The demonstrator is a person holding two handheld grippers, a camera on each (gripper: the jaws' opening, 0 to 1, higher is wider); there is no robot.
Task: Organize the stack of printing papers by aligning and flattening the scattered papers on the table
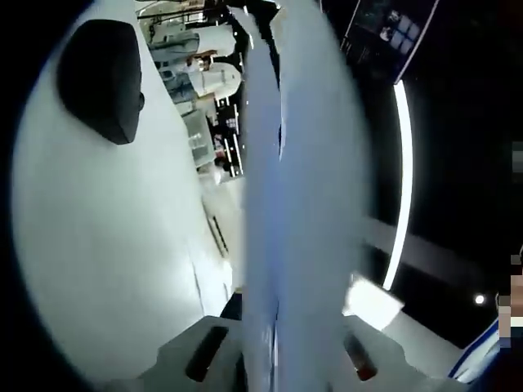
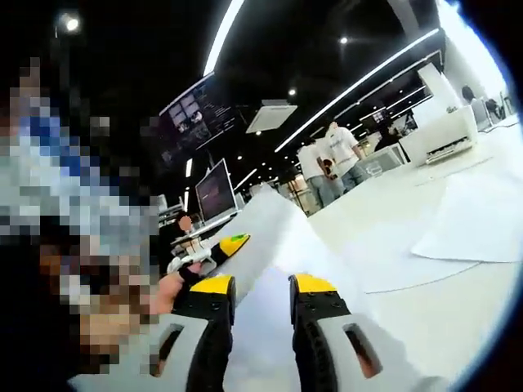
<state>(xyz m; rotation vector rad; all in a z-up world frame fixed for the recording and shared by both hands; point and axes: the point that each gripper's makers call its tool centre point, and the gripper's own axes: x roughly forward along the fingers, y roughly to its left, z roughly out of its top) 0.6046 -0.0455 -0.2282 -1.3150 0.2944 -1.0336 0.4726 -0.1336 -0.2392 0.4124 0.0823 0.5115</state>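
Left gripper [image 1: 274, 359]: jaws gripping thin white paper sheets [image 1: 286, 204] edge-on.
Right gripper [image 2: 261, 298]: jaws pinching the sheets' (lifted) far edge.
White table [image 2: 441, 318]: carrying loose papers [image 2: 482, 220].

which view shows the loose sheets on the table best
The right gripper view: loose sheets lie flat and spread on the white table. The left gripper view mostly shows one paper edge-on, blurred, between its tongs.
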